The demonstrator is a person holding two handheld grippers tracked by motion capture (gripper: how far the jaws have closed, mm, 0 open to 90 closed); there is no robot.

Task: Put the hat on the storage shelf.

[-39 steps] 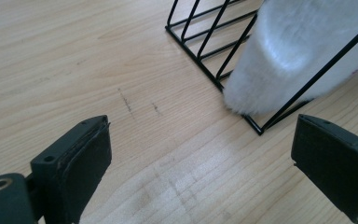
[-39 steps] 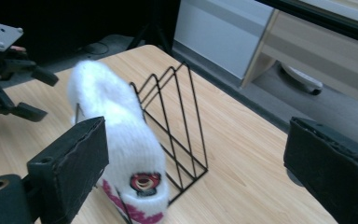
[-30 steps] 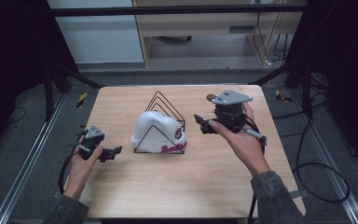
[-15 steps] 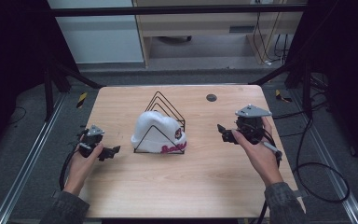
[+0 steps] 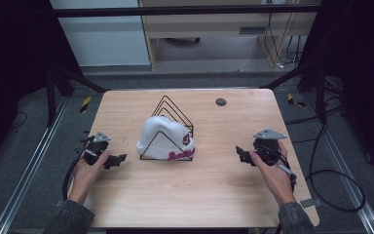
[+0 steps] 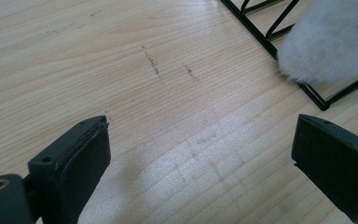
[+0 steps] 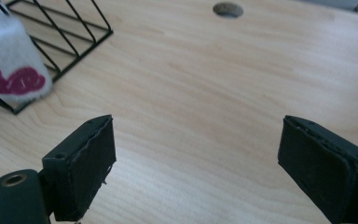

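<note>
A white knit hat (image 5: 164, 138) with red lettering lies draped over a black wire rack (image 5: 171, 111) in the middle of the wooden table (image 5: 199, 195). My left gripper (image 5: 118, 160) rests low at the table's left, just left of the hat, open with nothing between its jaws. The hat's white edge (image 6: 331, 42) and the rack's wire (image 6: 261, 35) sit beyond its right jaw. My right gripper (image 5: 239, 154) hovers at the table's right, open and empty, pointing toward the hat. The hat's red lettering (image 7: 14, 79) and the rack (image 7: 65, 35) lie to its left.
A small round cable hole (image 5: 220, 102) sits near the table's far edge, also seen as the hole (image 7: 228, 9) ahead of the right gripper. Black cables (image 5: 321, 175) trail off the right side. Metal rails run along the floor on both sides.
My right gripper has drawn back from the far right of the rack toward the near right of the table, staying open. The left gripper has stayed put.
</note>
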